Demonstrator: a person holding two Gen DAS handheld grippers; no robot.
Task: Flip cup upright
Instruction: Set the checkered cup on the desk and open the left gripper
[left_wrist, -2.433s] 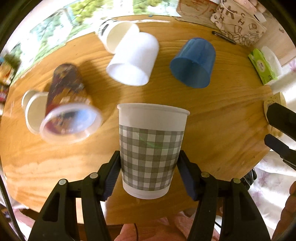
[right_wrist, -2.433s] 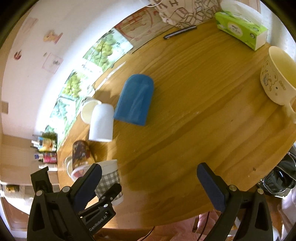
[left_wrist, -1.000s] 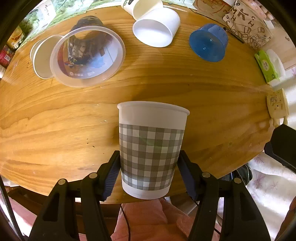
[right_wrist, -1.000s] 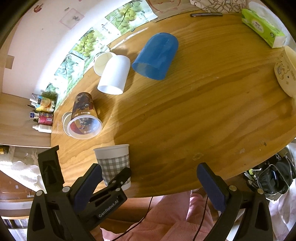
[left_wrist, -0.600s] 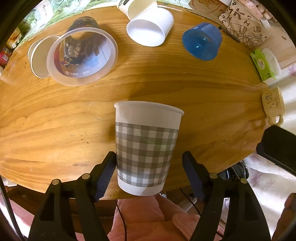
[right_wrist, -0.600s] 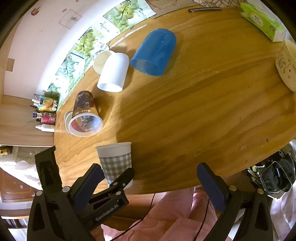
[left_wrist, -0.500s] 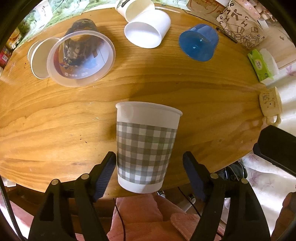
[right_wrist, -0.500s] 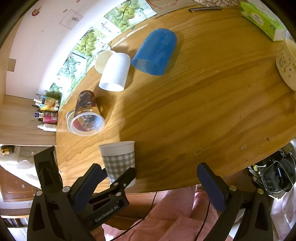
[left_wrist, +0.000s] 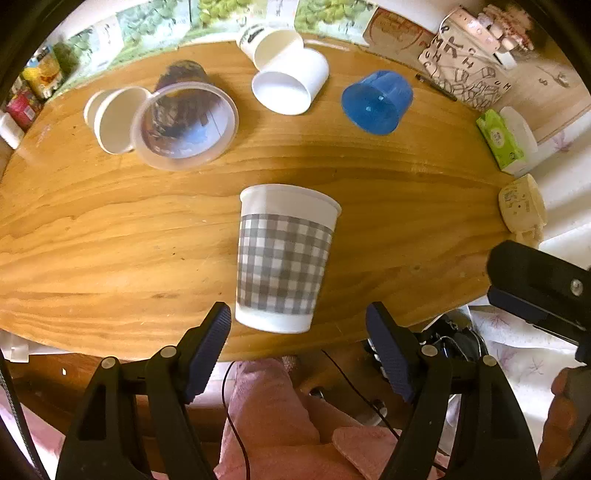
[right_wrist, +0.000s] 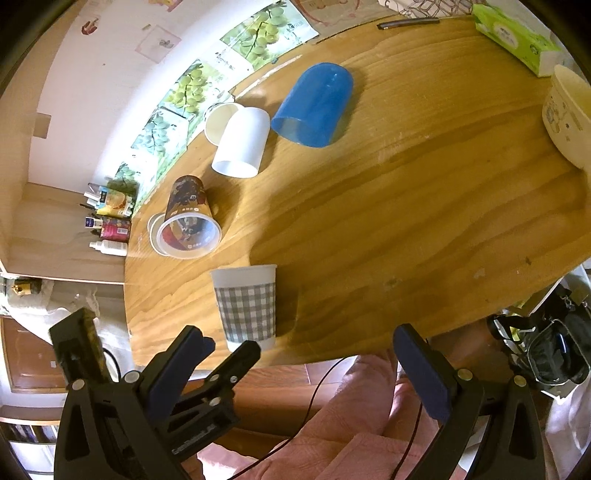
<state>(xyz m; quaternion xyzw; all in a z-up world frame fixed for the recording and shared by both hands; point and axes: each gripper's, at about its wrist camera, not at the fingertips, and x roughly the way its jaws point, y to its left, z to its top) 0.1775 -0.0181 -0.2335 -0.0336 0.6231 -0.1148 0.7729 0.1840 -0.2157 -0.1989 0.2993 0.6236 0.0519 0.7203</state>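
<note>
Round wooden table (left_wrist: 110, 236) against a wall hung with grape posters (right_wrist: 192, 85). Checked cup (left_wrist: 284, 258) upright near the table's front edge, centre of the left wrist view, mouth up. Left claw (left_wrist: 299, 339) low in the frame, level, spread wide, pads on either side of the cup's base without touching. Right claw (right_wrist: 299, 369) at the bottom of its view, spread too, gripping nothing, off the table's edge. Blue cup (right_wrist: 314, 107) and white cup (right_wrist: 242, 144) on their sides, upper middle.
</note>
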